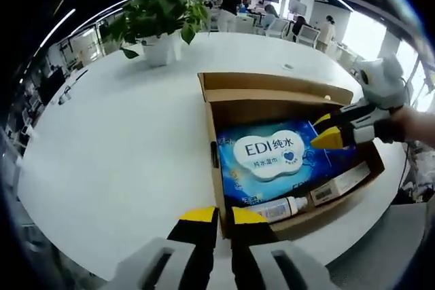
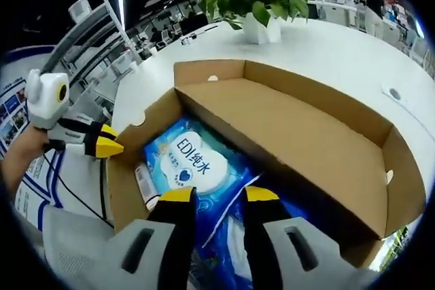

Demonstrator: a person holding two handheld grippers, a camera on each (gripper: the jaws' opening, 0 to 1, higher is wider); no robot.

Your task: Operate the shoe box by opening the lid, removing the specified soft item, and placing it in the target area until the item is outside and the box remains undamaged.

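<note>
The cardboard shoe box (image 1: 216, 168) stands open on the white table, its lid (image 1: 272, 85) folded back. Inside lies a blue and white wet wipes pack (image 1: 268, 157). My left gripper (image 1: 224, 219) is at the box's near wall, its jaws close together on the wall's edge; from the right gripper view the left gripper (image 2: 114, 139) sits at the rim of the shoe box (image 2: 126, 188). My right gripper (image 2: 219, 198) is inside the box with a raised edge of the wet wipes pack (image 2: 190, 161) between its jaws. Seen from the left, the right gripper (image 1: 323, 132) is at the pack's far side.
A small white bottle (image 1: 285, 206) and a flat little carton (image 1: 340, 183) lie in the box beside the pack. A potted plant (image 1: 160, 22) stands farther back on the round white table (image 1: 122, 140). Desks, chairs and people fill the office beyond.
</note>
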